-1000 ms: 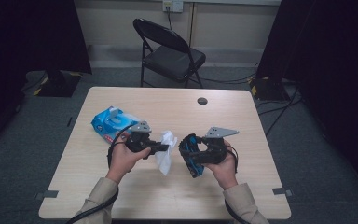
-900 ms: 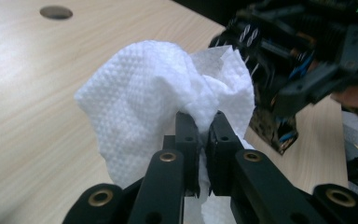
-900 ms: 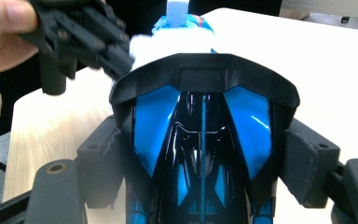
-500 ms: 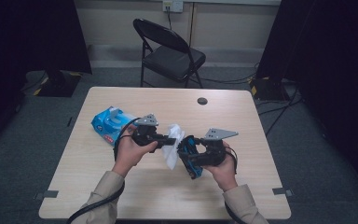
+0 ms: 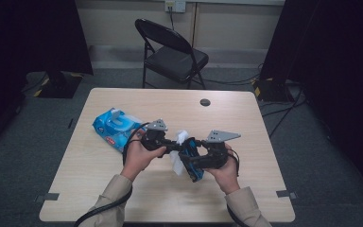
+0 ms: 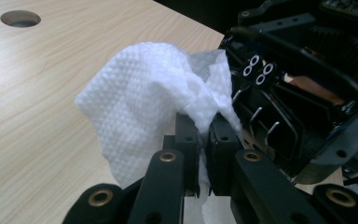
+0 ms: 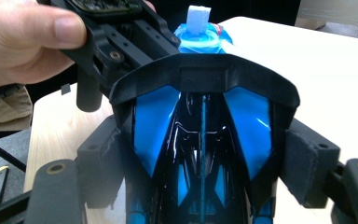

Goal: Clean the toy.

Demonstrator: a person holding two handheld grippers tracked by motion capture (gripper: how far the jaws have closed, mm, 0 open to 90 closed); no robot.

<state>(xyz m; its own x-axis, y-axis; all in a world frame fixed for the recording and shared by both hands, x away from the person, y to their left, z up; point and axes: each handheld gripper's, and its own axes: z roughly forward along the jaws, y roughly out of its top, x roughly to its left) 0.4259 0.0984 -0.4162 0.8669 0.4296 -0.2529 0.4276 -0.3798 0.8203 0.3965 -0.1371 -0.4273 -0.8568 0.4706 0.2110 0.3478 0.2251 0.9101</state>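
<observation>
- The left gripper (image 5: 172, 144) has its jaws pressed together on a white wipe (image 5: 178, 153), pinching a fold of the cloth just above the middle of the table (image 5: 246, 118)
- In the left gripper view the wipe (image 6: 144, 107) bunches over the black jaws toward 11 o'clock and touches the black body of the other device at 2 o'clock
- The right gripper (image 5: 196, 161) has its jaws spread wide around a black and blue toy car (image 5: 192, 163), one pad on each flank, holding it clear of the table
- In the right gripper view the toy car (image 7: 200, 140) points away toward 12 o'clock, with the left hand (image 7: 23, 39) at 10 o'clock
- The wipe hangs between the two grippers, against the car's upper end
- A blue pack of wipes (image 5: 116, 127) lies on the table at 10 o'clock from the grippers, a white sheet sticking out of its top
- A dark round hole (image 5: 205, 102) sits in the table at 12 o'clock, and a black folding chair (image 5: 172, 54) stands beyond the far edge
</observation>
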